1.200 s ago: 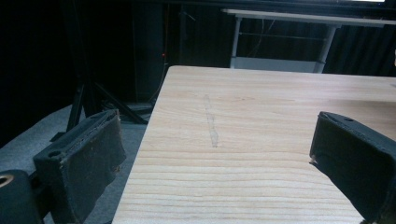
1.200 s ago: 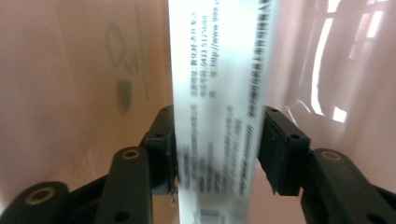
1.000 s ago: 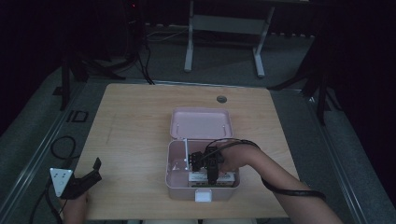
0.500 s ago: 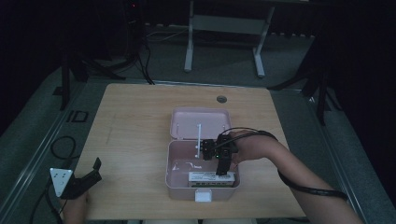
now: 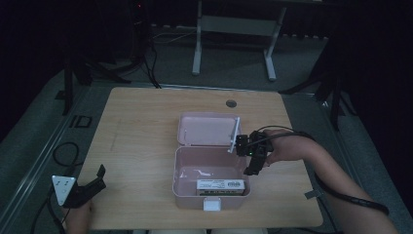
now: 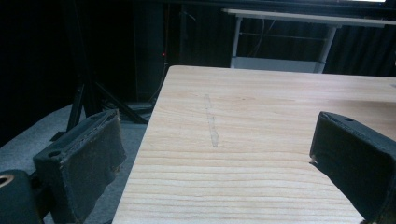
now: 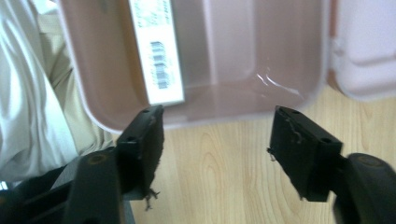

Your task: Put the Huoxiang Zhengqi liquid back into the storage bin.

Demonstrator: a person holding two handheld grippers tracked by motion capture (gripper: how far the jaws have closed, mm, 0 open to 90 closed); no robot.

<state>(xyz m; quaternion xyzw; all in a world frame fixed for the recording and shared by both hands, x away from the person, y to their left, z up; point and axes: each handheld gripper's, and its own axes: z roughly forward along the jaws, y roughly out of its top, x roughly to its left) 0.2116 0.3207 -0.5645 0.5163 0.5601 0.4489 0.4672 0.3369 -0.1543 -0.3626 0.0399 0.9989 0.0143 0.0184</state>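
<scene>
right gripper fingers released beside pink box; left gripper released.

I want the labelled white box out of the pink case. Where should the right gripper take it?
Probably from above, across its narrow width: the white box lies flat along the near wall of the pink case, long sides exposed. The right gripper hangs open beside it.

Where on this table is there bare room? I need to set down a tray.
Free: the wide strip of table left of the pink box, and the band behind its open lid. Crowded: the right side, where the right gripper hovers.
</scene>
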